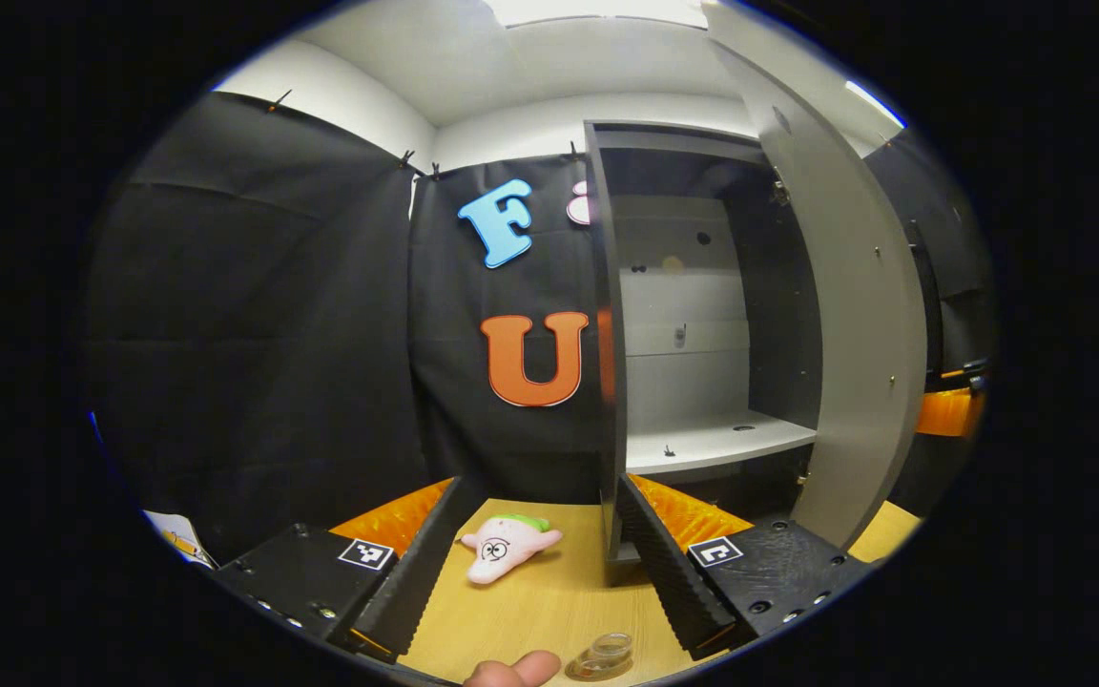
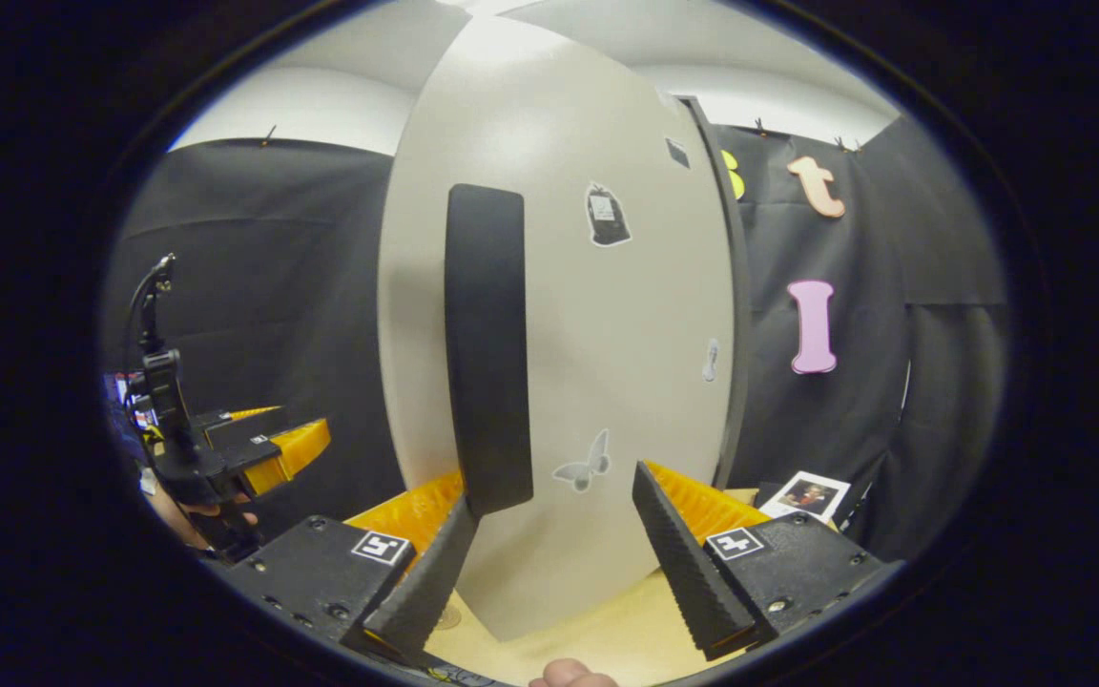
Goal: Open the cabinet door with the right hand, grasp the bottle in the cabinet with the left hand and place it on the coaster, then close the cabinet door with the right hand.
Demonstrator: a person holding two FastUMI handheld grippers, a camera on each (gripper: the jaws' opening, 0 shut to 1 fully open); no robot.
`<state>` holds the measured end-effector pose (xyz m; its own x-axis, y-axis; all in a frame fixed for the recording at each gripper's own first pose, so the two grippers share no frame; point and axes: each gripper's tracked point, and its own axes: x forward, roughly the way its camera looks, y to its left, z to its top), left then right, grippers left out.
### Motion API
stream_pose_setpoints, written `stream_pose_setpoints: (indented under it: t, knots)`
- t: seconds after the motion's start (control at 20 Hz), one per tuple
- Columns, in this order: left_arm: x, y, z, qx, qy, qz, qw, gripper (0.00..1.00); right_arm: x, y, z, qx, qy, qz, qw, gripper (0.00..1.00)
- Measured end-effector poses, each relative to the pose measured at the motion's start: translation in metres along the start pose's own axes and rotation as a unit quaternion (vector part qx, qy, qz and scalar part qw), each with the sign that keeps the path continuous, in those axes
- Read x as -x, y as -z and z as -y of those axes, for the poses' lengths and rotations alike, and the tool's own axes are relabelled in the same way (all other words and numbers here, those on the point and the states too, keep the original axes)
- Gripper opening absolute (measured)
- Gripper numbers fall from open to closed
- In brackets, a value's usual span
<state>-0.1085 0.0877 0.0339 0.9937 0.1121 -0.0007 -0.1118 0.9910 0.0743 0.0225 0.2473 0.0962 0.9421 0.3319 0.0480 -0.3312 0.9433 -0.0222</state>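
In the left gripper view the grey cabinet (image 1: 607,315) stands open, its door (image 1: 855,315) swung out to the right. Its white shelf (image 1: 712,441) is bare. At the bottom edge a small clear bottle-like thing (image 1: 610,653) sits on the wooden table; I cannot make out a coaster under it. My left gripper (image 1: 542,489) is open and holds nothing. In the right gripper view the door's outer face (image 2: 607,334) is close in front, with its long black handle (image 2: 486,343). My right gripper (image 2: 554,491) is open, and the handle's lower end is by its left finger (image 2: 421,587).
A pink plush toy (image 1: 508,544) lies on the wooden table (image 1: 549,601) between my left gripper's fingers. A thumb (image 1: 516,671) shows at the bottom. The left gripper (image 2: 254,444), held in a hand, is left of the door. A photo card (image 2: 807,496) lies right of the cabinet.
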Motion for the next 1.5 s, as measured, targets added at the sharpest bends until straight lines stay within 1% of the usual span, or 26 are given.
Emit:
stream_pose_setpoints:
  t: [0.1, 0.15, 0.25, 0.3, 0.45, 0.5, 0.55, 0.6, 0.65, 0.7, 0.8, 0.85, 0.9, 0.95, 1.1, 1.2, 1.3, 1.35, 1.4, 1.5]
  knots:
    - [-0.005, 0.003, -0.014, 0.004, -0.003, 0.001, 1.0, 0.96, -0.011, 0.0, -0.013, 0.003, -0.006, -0.002, 1.0, 0.99]
    - [-0.008, 0.004, -0.019, 0.006, -0.004, 0.002, 1.0, 0.96, -0.014, 0.002, -0.016, 0.004, -0.006, -0.003, 1.0, 0.94]
    - [-0.01, 0.009, -0.023, 0.003, 0.0, -0.002, 1.0, 0.96, -0.018, 0.004, -0.023, 0.003, -0.008, -0.006, 1.0, 0.96]
    - [-0.012, 0.01, -0.026, -0.002, 0.001, -0.003, 1.0, 0.96, -0.021, 0.007, -0.027, 0.004, -0.006, -0.01, 1.0, 1.0]
    - [-0.011, 0.008, -0.019, -0.005, 0.008, -0.006, 1.0, 0.96, -0.02, 0.01, -0.021, 0.003, 0.006, -0.01, 1.0, 1.0]
    - [-0.011, 0.007, -0.012, -0.001, 0.013, -0.008, 1.0, 1.0, -0.021, 0.01, -0.018, 0.0, 0.006, -0.012, 1.0, 1.0]
    - [-0.01, 0.006, -0.001, 0.002, 0.016, -0.007, 1.0, 1.0, -0.023, 0.01, -0.012, -0.001, 0.006, -0.014, 1.0, 1.0]
    - [-0.012, 0.004, 0.009, 0.004, 0.016, -0.006, 1.0, 0.96, -0.024, 0.009, -0.004, -0.002, 0.008, -0.015, 1.0, 1.0]
    - [-0.012, 0.001, 0.019, 0.008, 0.017, -0.005, 1.0, 1.0, -0.026, 0.008, 0.005, -0.005, 0.007, -0.016, 1.0, 1.0]
    - [-0.013, -0.002, 0.029, 0.009, 0.015, -0.003, 1.0, 0.96, -0.029, 0.008, 0.013, -0.009, 0.007, -0.018, 1.0, 1.0]
    - [-0.013, -0.008, 0.049, 0.008, 0.009, -0.004, 1.0, 0.96, -0.031, 0.006, 0.034, -0.018, 0.014, -0.016, 1.0, 1.0]
    - [-0.014, -0.009, 0.058, 0.003, 0.001, -0.008, 1.0, 1.0, -0.033, 0.005, 0.046, -0.024, 0.02, -0.014, 0.999, 1.0]
    - [-0.015, -0.009, 0.068, -0.002, -0.002, -0.011, 1.0, 1.0, -0.034, 0.005, 0.058, -0.028, 0.029, -0.014, 0.999, 1.0]
    - [-0.017, -0.011, 0.079, -0.004, -0.002, -0.013, 1.0, 0.96, -0.034, 0.006, 0.069, -0.033, 0.038, -0.013, 0.999, 1.0]
    - [-0.023, -0.013, 0.111, -0.015, -0.001, -0.011, 1.0, 0.96, -0.041, 0.012, 0.1, -0.054, 0.056, 0.002, 0.997, 1.0]
    - [-0.025, -0.013, 0.126, -0.026, -0.001, -0.013, 1.0, 0.96, -0.045, 0.02, 0.114, -0.071, 0.07, -0.007, 0.995, 0.99]
    - [-0.025, -0.012, 0.14, -0.031, 0.013, -0.015, 0.999, 0.96, -0.043, 0.026, 0.129, -0.087, 0.106, -0.023, 0.99, 1.0]
    - [-0.025, -0.013, 0.146, -0.026, 0.024, -0.015, 0.999, 0.96, -0.041, 0.019, 0.134, -0.096, 0.125, -0.018, 0.987, 1.0]
    - [-0.025, -0.013, 0.153, -0.019, 0.035, -0.016, 0.999, 0.96, -0.038, 0.01, 0.139, -0.102, 0.145, -0.005, 0.984, 1.0]
    - [-0.025, -0.016, 0.159, -0.016, 0.046, -0.007, 0.999, 0.96, -0.027, -0.007, 0.145, -0.104, 0.185, 0.026, 0.977, 0.99]
